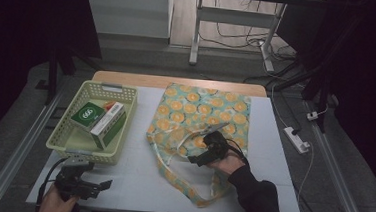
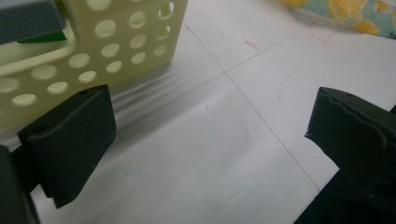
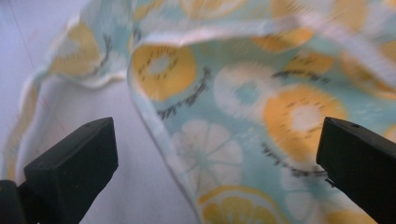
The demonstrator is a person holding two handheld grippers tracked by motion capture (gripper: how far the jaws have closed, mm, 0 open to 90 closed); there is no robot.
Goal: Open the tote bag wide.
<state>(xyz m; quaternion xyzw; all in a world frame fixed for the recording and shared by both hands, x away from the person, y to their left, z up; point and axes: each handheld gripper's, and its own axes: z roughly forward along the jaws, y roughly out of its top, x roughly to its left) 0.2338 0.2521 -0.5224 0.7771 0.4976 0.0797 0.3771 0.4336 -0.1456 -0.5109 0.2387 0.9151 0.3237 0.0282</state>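
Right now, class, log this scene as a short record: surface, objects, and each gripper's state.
surface: white table
basket: pale yellow, far left, holds a green box
bag: citrus-print cloth, lying flat at centre
left gripper: open, near the basket's front, holding nothing
right gripper: open, over the bag's handles

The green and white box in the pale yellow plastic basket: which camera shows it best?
The high view. There the green and white box lies whole inside the pale yellow perforated plastic basket, its top face visible. The left gripper view catches just a green sliver behind the basket's holed wall. The right gripper view looks at the citrus-print cloth bag.
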